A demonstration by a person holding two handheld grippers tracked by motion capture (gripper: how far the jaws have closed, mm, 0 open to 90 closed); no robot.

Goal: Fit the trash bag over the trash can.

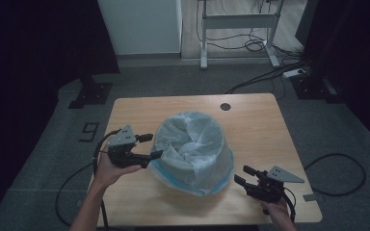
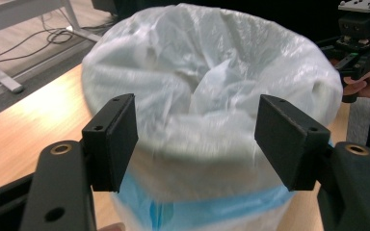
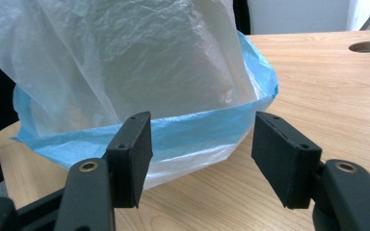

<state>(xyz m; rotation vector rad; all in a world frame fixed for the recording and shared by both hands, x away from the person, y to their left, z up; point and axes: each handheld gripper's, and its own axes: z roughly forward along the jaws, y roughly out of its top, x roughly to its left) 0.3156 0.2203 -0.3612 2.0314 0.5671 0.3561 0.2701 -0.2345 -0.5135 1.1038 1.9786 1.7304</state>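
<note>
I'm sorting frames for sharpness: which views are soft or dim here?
High view: dim overall, dark at both sides, yet the bin liner and table read clearly. Left gripper view: the liner and tabletop look smeared with blur, while the left tongs stay crisp. Right gripper view: sharp, with the liner's blue band well lit.

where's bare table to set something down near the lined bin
Free: the far strip between the lined bin and the cable hole, and the far right corner. Crowded: beside the bin, where the left gripper and right gripper sit.
</note>
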